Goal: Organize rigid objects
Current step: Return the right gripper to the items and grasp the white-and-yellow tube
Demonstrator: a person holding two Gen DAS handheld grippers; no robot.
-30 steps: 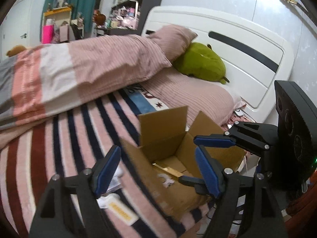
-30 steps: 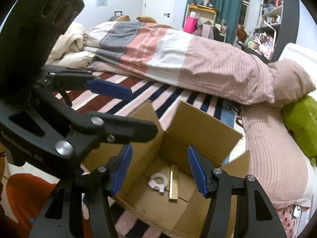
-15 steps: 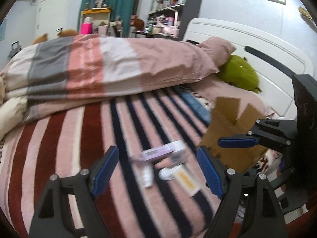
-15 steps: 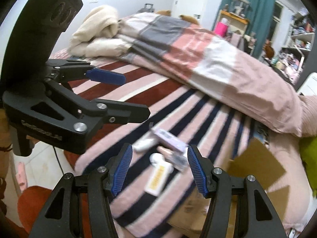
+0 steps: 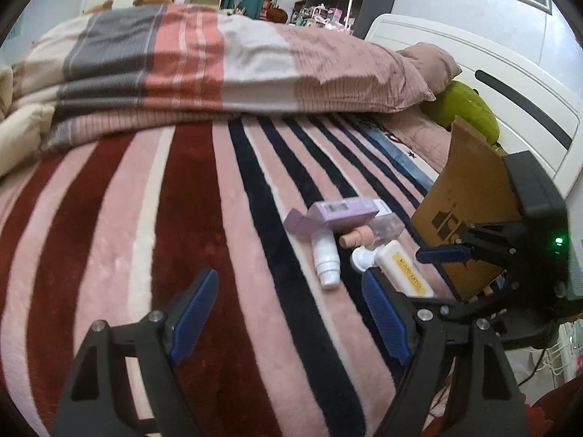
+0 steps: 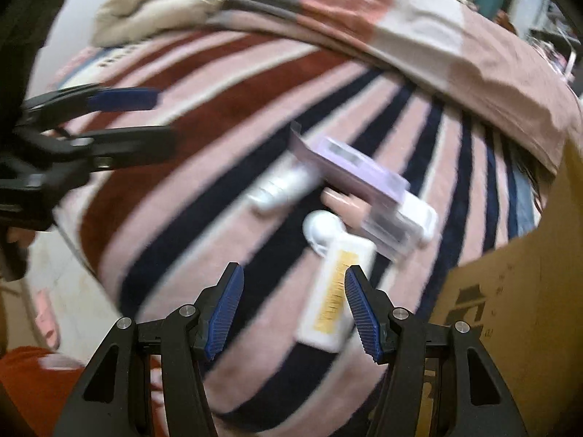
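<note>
Several small items clustered on the bed: cream tube (image 6: pixel 337 291), purple carton (image 6: pixel 355 174), white bottle (image 5: pixel 326 258), beside the cardboard box (image 6: pixel 524 291). Right tongs (image 6: pixel 291 307) wide, empty, nearest the tube; straddle it across its narrow width. Left tongs (image 5: pixel 288 322) wide, empty. Sharper detail in left view; right view blurred.

light: dim, even indoor, soft shadows | left wrist view: mostly sharp | right wrist view: heavy motion blur | edges: fisheye bending, black corner vignette in both views
</note>
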